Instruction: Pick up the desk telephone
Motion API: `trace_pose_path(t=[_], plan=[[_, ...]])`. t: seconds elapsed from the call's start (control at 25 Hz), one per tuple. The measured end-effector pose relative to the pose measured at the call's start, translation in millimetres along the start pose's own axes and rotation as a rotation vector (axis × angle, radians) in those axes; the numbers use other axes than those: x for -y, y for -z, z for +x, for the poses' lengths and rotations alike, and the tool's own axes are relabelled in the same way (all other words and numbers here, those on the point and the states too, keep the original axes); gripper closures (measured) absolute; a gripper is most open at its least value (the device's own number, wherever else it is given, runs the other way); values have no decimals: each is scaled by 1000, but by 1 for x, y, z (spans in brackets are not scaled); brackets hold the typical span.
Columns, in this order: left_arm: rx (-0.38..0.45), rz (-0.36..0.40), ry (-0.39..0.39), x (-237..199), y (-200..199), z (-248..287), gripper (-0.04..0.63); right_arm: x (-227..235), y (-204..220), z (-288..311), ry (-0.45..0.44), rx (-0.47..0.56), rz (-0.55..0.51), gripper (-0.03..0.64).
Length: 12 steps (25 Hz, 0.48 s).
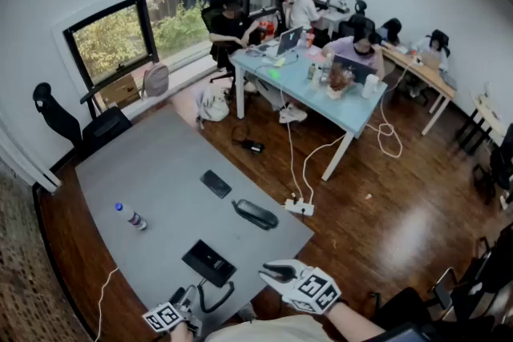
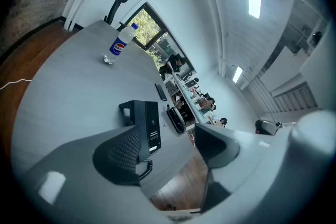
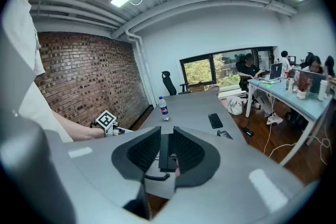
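Observation:
The black desk telephone base [image 1: 209,261] lies flat near the front edge of the grey table [image 1: 160,164], its coiled cord [image 1: 218,299] trailing toward me. Its handset [image 1: 255,214] lies apart, further right and back. My left gripper [image 1: 186,307] sits just in front of the base, jaws open, nothing between them; in the left gripper view the base [image 2: 146,124] lies beyond the gripper [image 2: 170,150]. My right gripper [image 1: 276,274] hovers right of the base, off the table edge. In the right gripper view this gripper [image 3: 167,159] shows a narrow gap, the base [image 3: 167,144] seen through it.
A smartphone [image 1: 216,183] and a water bottle [image 1: 132,216] lie on the table further back. A power strip [image 1: 299,207] and cables lie on the wood floor to the right. People sit at a blue desk [image 1: 321,92] beyond. An office chair [image 1: 56,116] stands at far left.

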<state>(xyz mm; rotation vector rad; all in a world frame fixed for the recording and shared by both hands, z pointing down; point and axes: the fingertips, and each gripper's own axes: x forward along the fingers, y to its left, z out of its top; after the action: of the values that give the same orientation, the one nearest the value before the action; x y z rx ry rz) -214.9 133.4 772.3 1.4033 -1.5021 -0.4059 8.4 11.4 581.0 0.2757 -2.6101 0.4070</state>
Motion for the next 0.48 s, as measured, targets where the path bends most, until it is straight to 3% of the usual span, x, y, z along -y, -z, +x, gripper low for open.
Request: trace_pose_path(t=[0.48], plan=[[-146,-20,-2,-72,-12,69,244,-3,-7,53,15,-43,21,565]])
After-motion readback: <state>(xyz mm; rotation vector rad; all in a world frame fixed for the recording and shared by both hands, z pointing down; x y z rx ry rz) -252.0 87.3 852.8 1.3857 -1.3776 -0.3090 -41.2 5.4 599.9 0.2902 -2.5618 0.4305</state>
